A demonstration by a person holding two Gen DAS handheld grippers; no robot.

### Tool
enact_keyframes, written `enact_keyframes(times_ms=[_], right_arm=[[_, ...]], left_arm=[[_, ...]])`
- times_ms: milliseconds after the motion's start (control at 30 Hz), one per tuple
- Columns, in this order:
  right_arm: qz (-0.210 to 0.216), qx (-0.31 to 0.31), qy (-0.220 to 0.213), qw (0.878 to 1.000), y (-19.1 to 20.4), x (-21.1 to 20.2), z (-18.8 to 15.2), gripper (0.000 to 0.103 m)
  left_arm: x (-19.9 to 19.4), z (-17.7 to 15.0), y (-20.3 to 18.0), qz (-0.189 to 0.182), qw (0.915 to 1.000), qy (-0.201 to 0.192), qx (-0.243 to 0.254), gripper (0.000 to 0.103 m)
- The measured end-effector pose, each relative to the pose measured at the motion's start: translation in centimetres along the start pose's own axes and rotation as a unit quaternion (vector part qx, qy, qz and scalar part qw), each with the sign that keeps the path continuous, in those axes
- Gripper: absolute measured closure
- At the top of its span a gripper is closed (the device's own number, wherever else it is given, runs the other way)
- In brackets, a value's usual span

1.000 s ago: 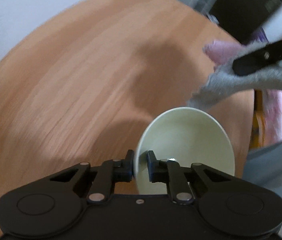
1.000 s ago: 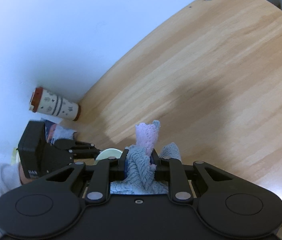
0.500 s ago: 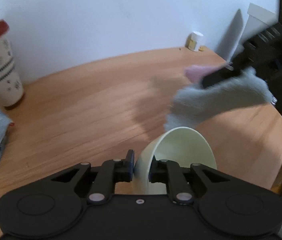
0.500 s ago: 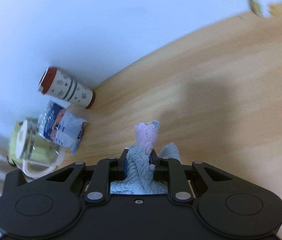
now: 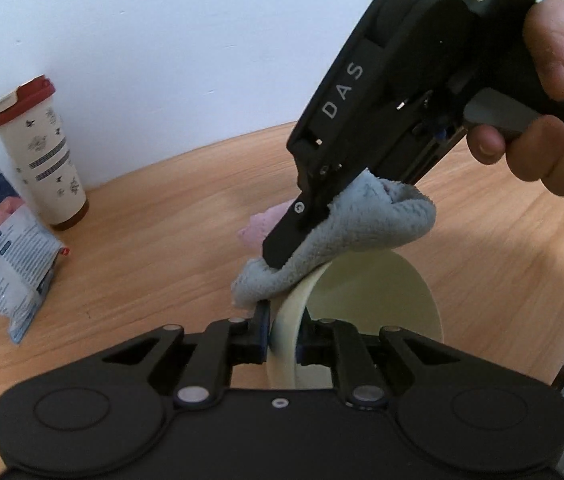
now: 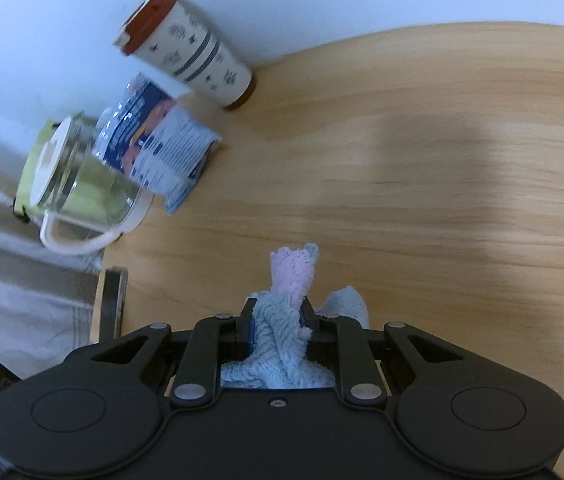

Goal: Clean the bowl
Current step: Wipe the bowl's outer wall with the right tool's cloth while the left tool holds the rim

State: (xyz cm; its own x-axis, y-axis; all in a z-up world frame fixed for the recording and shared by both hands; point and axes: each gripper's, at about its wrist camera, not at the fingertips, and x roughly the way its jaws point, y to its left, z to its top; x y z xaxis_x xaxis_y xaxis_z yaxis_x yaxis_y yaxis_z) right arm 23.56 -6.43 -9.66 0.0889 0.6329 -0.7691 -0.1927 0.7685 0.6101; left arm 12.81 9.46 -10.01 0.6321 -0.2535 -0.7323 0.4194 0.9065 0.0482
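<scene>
My left gripper point(image 5: 285, 334) is shut on the rim of a pale cream bowl point(image 5: 374, 304), holding it tilted on its side above the wooden table point(image 5: 161, 240). My right gripper point(image 6: 277, 322) is shut on a blue and pink cloth point(image 6: 282, 328). In the left wrist view the right gripper point(image 5: 282, 256) comes down from the upper right and the cloth point(image 5: 362, 228) drapes over the bowl's upper rim, touching it. The bowl does not show in the right wrist view.
A patterned cup with a red lid point(image 5: 37, 152) point(image 6: 189, 56) stands by the white wall. A blue and white packet point(image 5: 1, 256) point(image 6: 157, 140) lies next to it. A glass jug with a white handle point(image 6: 73, 184) stands at the table's left edge.
The right gripper with the cloth has moved in close and down onto the bowl's rim. The left gripper's view has swung left, bringing the cup and packet closer.
</scene>
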Motion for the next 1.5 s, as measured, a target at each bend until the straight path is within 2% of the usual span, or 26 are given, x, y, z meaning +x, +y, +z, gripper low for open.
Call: enact_keyframes(times_ms=[67,167,400,467,633,733,833,933,1133,1267,1400,1500], right_arm=[[-0.017,0.006,0.02,1.0,-0.8,0.5,0.6,0.082],[-0.013,0.016,0.028,0.999,-2.1,0.5,0.5,0.082],[-0.042,0.081,0.055,0.994,-6.8,1.2,-1.8,0.082],[-0.031,0.103,0.066,0.992,-7.6,1.6,-2.2,0.082],[-0.001,0.094,0.045,0.995,-5.7,1.2,-0.7,0.082],[0.036,0.078,0.038,0.996,-3.4,1.7,0.4,0.082],[0.035,0.042,0.05,0.997,-0.8,3.2,0.9,0.082],[0.03,0.032,0.053,0.998,-0.1,3.8,1.0,0.082],[0.031,0.082,0.045,0.995,-4.0,2.5,-0.4,0.082],[0.01,0.142,0.053,0.988,-7.9,1.7,-2.6,0.082],[0.018,0.164,0.057,0.985,-8.7,2.0,-3.8,0.082],[0.017,0.157,0.048,0.986,-7.8,2.0,-3.1,0.082]], left_arm=[[0.3,0.0,-0.5,0.0,1.0,-0.001,-0.001,0.092],[0.4,0.0,-0.5,-0.005,0.9999,-0.002,-0.014,0.09],[0.5,-0.5,0.6,-0.005,0.9987,0.011,-0.05,0.09],[0.5,-0.7,0.6,-0.003,0.9984,0.013,-0.054,0.091],[0.6,-0.8,0.9,-0.001,0.9975,0.019,-0.069,0.09],[0.5,-0.9,1.0,-0.004,0.9974,0.02,-0.069,0.089],[0.5,-1.1,1.7,-0.007,0.9958,0.027,-0.088,0.089],[0.4,-1.3,1.7,-0.005,0.996,0.027,-0.085,0.089],[0.3,-1.5,1.7,-0.011,0.996,0.027,-0.084,0.088],[0.4,-2.0,2.4,-0.01,0.9938,0.04,-0.103,0.088],[0.3,-1.9,2.3,-0.011,0.9941,0.046,-0.098,0.088],[0.3,-2.0,2.3,-0.011,0.9944,0.048,-0.093,0.088]])
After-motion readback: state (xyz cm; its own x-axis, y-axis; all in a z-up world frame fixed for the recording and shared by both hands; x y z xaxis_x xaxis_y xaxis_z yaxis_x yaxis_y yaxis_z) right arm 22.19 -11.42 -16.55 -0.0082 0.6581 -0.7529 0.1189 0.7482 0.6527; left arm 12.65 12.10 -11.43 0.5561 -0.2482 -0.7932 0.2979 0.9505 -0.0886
